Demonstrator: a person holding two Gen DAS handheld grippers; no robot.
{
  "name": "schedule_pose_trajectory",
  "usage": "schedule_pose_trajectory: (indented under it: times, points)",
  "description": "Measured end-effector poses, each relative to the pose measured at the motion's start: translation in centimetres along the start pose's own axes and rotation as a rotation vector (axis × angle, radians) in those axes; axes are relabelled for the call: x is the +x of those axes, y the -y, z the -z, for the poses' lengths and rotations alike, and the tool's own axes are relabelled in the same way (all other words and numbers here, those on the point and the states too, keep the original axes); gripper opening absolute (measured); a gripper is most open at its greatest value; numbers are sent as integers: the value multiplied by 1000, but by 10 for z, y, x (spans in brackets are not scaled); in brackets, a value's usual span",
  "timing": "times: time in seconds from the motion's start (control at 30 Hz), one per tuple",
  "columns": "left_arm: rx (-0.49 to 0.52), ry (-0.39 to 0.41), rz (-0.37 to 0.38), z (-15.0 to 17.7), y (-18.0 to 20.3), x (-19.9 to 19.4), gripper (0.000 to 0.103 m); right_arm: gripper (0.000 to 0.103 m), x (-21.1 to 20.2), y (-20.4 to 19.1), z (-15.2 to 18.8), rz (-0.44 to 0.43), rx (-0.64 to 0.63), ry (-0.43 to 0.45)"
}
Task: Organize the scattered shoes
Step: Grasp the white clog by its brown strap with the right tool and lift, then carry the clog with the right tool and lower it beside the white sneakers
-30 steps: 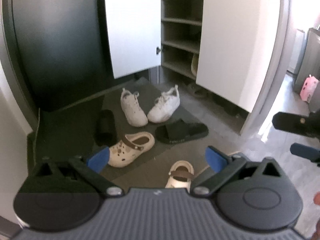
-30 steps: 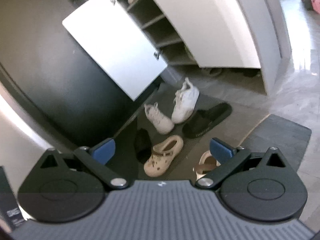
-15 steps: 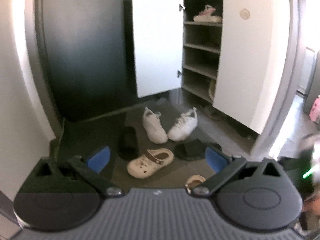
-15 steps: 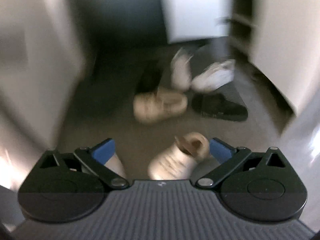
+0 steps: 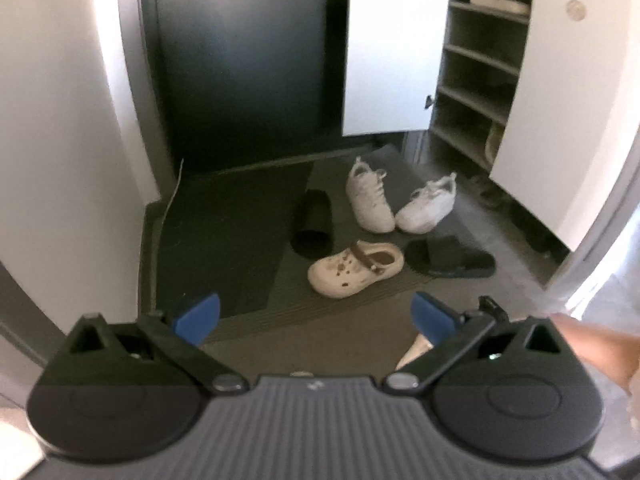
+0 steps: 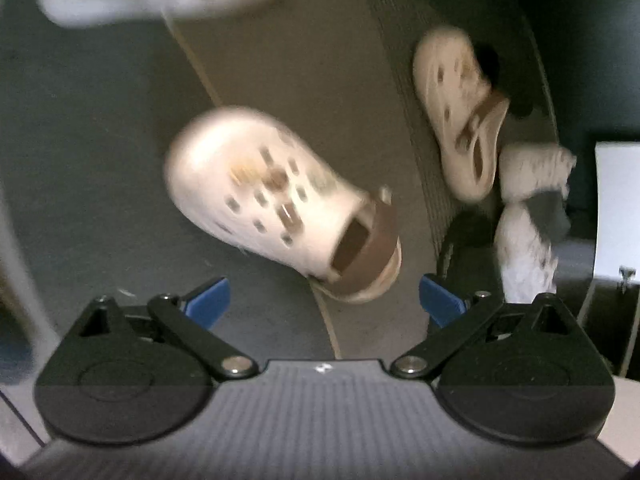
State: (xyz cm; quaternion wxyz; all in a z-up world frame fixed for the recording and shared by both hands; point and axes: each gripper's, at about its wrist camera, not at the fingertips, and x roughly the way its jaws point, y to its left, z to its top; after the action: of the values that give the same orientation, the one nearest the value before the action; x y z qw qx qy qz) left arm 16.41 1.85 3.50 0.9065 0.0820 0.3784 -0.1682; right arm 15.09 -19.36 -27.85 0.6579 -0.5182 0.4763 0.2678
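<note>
Shoes lie scattered on the entry floor. In the left wrist view I see a cream clog (image 5: 354, 268), two white sneakers (image 5: 370, 200) (image 5: 426, 206) and two black slides (image 5: 314, 220) (image 5: 450, 258). My left gripper (image 5: 316, 318) is open and empty, held back from them. In the right wrist view my right gripper (image 6: 324, 300) is open just above a second cream clog (image 6: 272, 196) with a brown strap, heel end nearest the fingers. The other clog (image 6: 460, 108) lies beyond it. This view is blurred.
An open shoe cabinet (image 5: 476, 68) with several shelves stands at the right, its white doors (image 5: 386, 48) (image 5: 560, 100) swung out. A dark mat (image 5: 224, 236) covers the left floor before a dark door (image 5: 240, 52). A white wall (image 5: 60, 120) is left.
My right gripper has swung down and in close over the near cream clog. My left gripper has pulled back and tilted up, showing more of the cabinet and door.
</note>
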Motion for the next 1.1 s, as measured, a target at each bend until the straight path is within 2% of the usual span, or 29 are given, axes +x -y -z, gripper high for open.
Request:
schedule_pose_trajectory:
  times: [0.07,0.23,0.47,0.53,0.6,0.73,0.83,0.87,0.93,1.1]
  points:
    - [27,-16,-20,0,1,12,103,98,10,0,1,-25,3,9]
    - [19,-49,-3,-8,2,29,103,101,34,0,5,-89,10,32]
    - [17,-36,36,-6,13,21,103,97,67,1,9,-177,20,63]
    - [23,-26,45,-3,18,16,103,97,57,-15,-18,-189,-14,78]
    - [19,-18,49,-2,20,11,103,97,50,-21,-19,-134,-82,90]
    - [15,12,32,-3,25,6,103,97,50,0,-8,19,-82,47]
    - [8,19,10,-5,25,7,103,97,61,-1,-5,20,-149,-5]
    - [0,13,6,-6,25,8,103,95,64,-1,-4,21,-171,-22]
    - [-4,7,-3,-9,26,13,103,77,74,-3,-4,17,-200,-44]
    - [-15,-10,-39,-17,23,29,103,67,112,-7,-9,-30,-237,-64]
